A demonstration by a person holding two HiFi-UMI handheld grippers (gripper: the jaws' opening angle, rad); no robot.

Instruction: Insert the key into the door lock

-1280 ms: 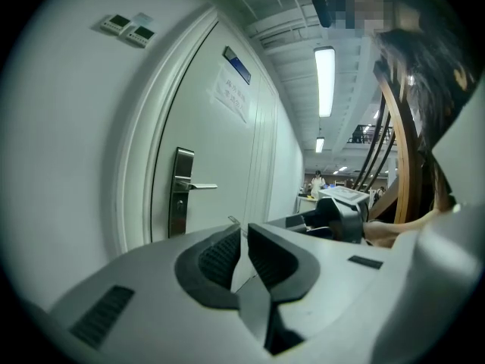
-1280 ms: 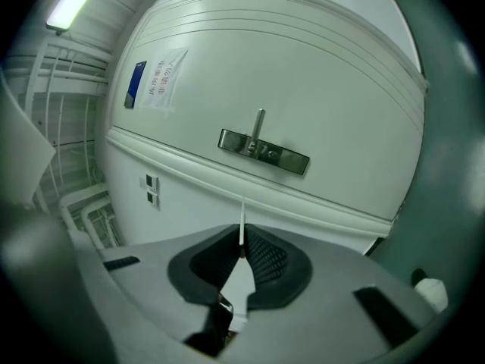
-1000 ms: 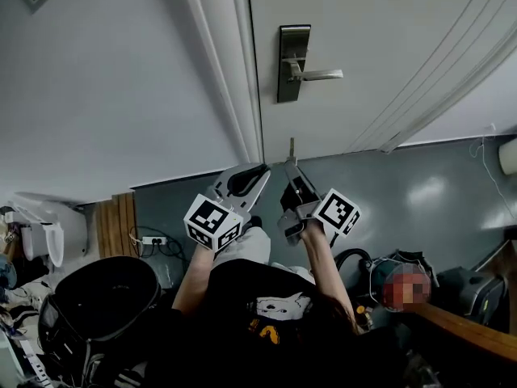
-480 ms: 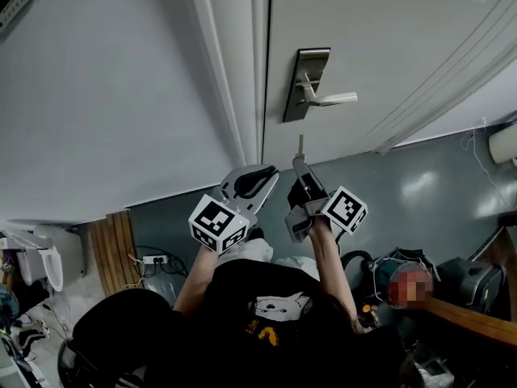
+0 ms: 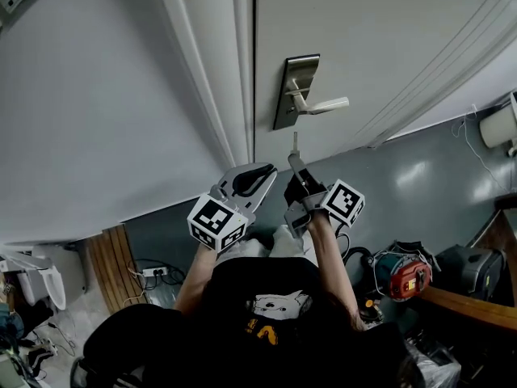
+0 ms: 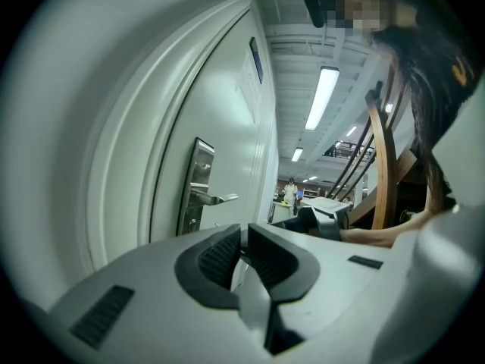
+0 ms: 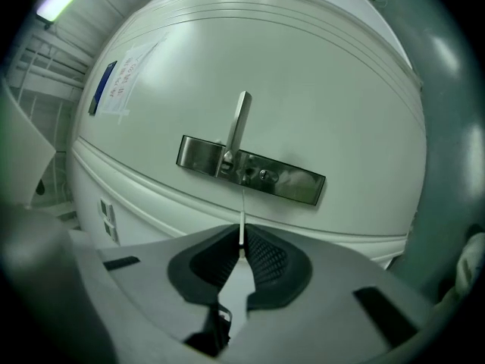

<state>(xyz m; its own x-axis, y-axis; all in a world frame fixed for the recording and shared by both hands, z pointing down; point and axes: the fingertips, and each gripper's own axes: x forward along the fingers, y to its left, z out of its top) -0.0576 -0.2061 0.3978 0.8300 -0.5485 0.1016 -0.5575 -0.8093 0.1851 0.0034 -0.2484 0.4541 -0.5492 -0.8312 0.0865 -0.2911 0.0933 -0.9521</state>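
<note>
Key (image 7: 242,220), we judged, was light, stiff, slippery, so our right gripper (image 5: 293,162) pinched its bow squarely; left gripper (image 5: 264,171) was closed, empty.

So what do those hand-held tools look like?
The left gripper and right gripper are alike: pale grey shells, black ribbed pads, and a white cube with black square markers. The person wears a black printed top.

White door (image 5: 380,31), silver lock plate (image 5: 283,113)
</note>
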